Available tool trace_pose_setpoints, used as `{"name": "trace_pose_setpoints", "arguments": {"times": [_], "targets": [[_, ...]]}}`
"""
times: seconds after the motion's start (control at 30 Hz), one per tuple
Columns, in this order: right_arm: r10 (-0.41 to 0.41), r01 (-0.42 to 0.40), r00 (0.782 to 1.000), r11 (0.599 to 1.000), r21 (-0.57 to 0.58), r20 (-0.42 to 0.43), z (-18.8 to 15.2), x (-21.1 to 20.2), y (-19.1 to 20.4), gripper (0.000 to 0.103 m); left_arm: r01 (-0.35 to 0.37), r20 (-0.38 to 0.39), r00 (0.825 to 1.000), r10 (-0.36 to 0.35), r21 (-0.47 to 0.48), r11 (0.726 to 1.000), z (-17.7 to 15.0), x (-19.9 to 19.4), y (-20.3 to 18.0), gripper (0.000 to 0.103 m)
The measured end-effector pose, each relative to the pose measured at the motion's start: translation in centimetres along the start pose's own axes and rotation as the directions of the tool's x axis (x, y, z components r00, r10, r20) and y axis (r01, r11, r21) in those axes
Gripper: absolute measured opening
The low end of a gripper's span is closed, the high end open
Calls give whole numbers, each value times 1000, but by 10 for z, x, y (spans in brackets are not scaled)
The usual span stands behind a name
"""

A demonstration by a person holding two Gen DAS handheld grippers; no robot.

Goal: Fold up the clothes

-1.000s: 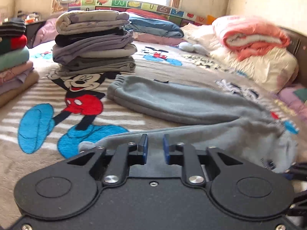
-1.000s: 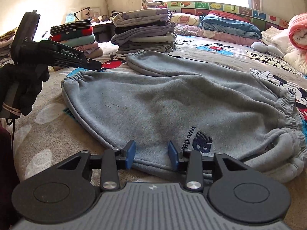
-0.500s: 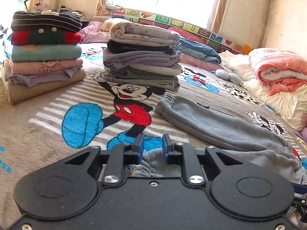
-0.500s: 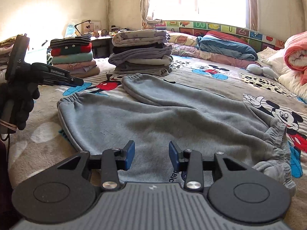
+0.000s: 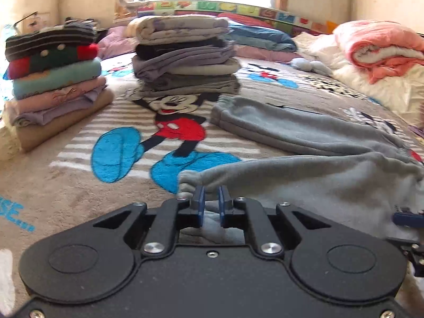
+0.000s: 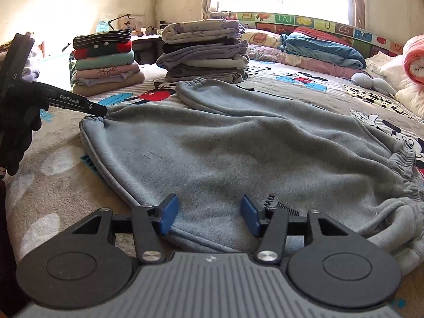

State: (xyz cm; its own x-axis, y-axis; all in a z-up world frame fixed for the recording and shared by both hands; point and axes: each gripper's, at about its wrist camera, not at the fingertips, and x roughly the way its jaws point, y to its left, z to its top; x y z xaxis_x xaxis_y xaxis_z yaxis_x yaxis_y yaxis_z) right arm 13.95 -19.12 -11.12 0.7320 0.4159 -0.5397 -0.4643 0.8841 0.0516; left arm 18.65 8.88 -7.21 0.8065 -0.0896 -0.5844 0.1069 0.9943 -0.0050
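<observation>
Grey sweatpants (image 6: 238,143) lie spread on the bed, legs pointing left and the elastic waistband (image 6: 402,169) at the right. My left gripper (image 5: 211,193) is closing on the near leg's cuff (image 5: 190,180), whose cloth sits pinched between the blue pads. From the right wrist view, the left gripper (image 6: 102,111) has its tip at the puckered cuff, held by a black-gloved hand (image 6: 18,132). My right gripper (image 6: 209,206) is opening over the pants' near edge, its pads apart and not pressing the cloth.
Two stacks of folded clothes stand at the back: a grey one (image 5: 185,55) and a colourful one (image 5: 53,79). A pink blanket (image 5: 379,50) and white bedding lie at the right. A folded blue quilt (image 6: 323,50) sits by the headboard. The Mickey bedspread (image 5: 79,185) covers the bed.
My left gripper came down from above the cuff onto it and its jaws narrowed on the cloth. The right gripper's jaws spread wider.
</observation>
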Motion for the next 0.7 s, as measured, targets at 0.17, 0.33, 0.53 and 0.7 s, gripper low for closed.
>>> {"name": "trace_pose_setpoints", "arguments": {"times": [0.17, 0.33, 0.53, 0.7], "targets": [[-4, 4, 1000, 1000, -3, 3, -1, 2, 1, 55, -109, -125, 983, 137, 209, 972, -14, 19, -31, 22], [-6, 5, 1000, 1000, 9, 14, -3, -4, 0, 55, -115, -76, 989, 129, 167, 979, -14, -2, -31, 24], [-16, 17, 998, 1000, -18, 65, -9, -40, -3, 55, -150, 34, 989, 147, 157, 976, -13, -40, -28, 47], [-81, 89, 991, 993, -72, 106, -18, -73, -16, 55, -190, 137, 977, 161, 232, 954, -12, -59, -34, 51]]}}
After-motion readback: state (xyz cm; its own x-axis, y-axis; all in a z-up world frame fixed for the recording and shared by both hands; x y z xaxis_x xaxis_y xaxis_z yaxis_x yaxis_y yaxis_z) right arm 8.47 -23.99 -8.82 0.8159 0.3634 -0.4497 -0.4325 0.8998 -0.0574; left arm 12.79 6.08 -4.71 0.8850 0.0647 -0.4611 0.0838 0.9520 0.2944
